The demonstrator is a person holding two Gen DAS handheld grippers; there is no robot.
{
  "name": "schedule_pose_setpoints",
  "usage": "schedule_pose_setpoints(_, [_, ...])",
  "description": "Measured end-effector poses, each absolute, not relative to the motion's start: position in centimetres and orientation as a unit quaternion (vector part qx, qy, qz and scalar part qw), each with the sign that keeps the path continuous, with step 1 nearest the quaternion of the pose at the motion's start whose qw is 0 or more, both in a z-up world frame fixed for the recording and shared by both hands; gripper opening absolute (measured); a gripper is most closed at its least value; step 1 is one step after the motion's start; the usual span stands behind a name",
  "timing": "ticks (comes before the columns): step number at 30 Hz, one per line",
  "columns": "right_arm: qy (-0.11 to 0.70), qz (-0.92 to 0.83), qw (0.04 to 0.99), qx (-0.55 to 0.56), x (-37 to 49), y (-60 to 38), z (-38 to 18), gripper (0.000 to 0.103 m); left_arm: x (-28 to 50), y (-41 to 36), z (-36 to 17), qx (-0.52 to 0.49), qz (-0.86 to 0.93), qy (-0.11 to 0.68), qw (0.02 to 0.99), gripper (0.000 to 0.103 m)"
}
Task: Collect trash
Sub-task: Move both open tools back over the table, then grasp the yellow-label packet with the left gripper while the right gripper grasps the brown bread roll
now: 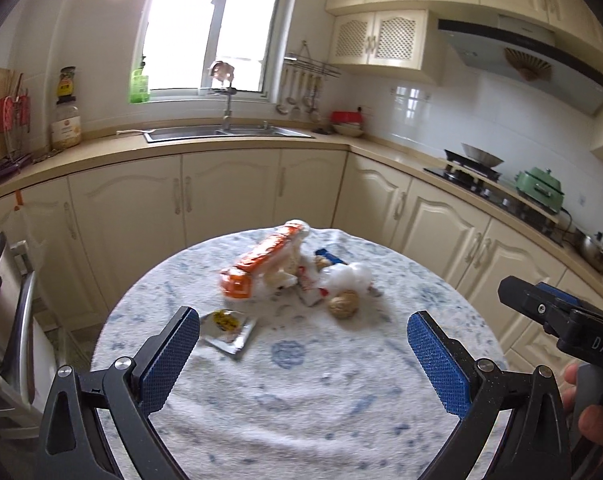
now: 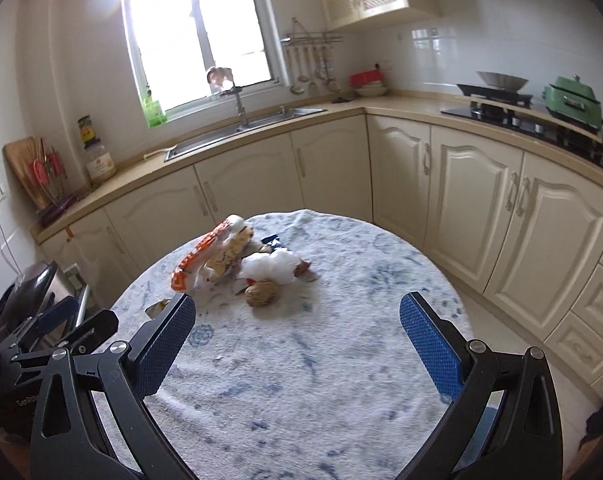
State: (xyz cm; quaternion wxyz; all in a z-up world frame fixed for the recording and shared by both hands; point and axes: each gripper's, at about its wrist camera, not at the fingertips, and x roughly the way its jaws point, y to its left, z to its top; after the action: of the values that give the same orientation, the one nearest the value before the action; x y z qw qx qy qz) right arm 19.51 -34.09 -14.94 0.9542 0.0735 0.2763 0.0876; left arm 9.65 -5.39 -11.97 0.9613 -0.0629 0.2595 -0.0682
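A round desk (image 1: pixel 293 420) covered with a white and blue patterned cloth is seen in both wrist views, with kitchen cabinets and a sink (image 1: pixel 229 133) behind it.

The left gripper (image 1: pixel 303 334) is held above the near part of the desk. Its fingers (image 1: pixel 173 356) are spread wide, and nothing is held between them. The right gripper (image 2: pixel 297 320) is held likewise above the near part of the desk, with its fingers (image 2: pixel 431 344) spread wide and empty. In the left wrist view, the right gripper is also seen at 3 o'clock, with part of a hand (image 1: pixel 581 408) on its grip.

The trash is grouped toward the far side of the desk, at 12 o'clock from both grippers. An orange and white wrapper (image 1: pixel 261 264) lies at the left of the group. A white crumpled wad (image 1: pixel 351 276) lies to its right, with a walnut (image 1: pixel 343 304) just in front of it. A blue packet (image 1: pixel 333 258) is partly hidden behind the wad. A small flat packet (image 1: pixel 229 328) with a yellow print lies apart from the group, just beside the left finger of the left gripper, at 10 o'clock in the left wrist view.

A metal bin (image 2: pixel 33 296) stands beside the desk at 9 o'clock.
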Motion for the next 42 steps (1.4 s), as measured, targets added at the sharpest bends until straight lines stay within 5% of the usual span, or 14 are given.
schedule_pose_setpoints(28, [0.404, 0.102, 0.909, 0.029, 33.4, -26.4, -24.7, 0.103, 29.2, -1.8, -20.7, 0.014, -0.057, 0.402, 0.914, 0.102])
schedule_pose_setpoints(32, [0.416, 0.098, 0.904, 0.025, 34.8, -26.0, -25.7, 0.101, 31.7, -1.8, -22.0, -0.001, -0.074, 0.438, 0.896, 0.091])
schedule_pose_setpoints(37, [0.434, 0.105, 0.894, 0.022, 36.5, -25.5, -27.1, 0.079, 33.2, -2.3, -22.3, 0.020, -0.071, 0.433, 0.898, 0.077])
schedule_pose_setpoints(39, [0.429, 0.102, 0.897, 0.016, 36.7, -25.2, -27.3, 0.070, 33.1, -2.7, -22.1, 0.025, -0.083, 0.426, 0.901, 0.053])
schedule_pose_setpoints(42, [0.424, 0.105, 0.900, 0.008, 36.6, -25.0, -27.3, 0.045, 33.4, -2.9, -22.0, 0.027, -0.092, 0.423, 0.901, 0.049])
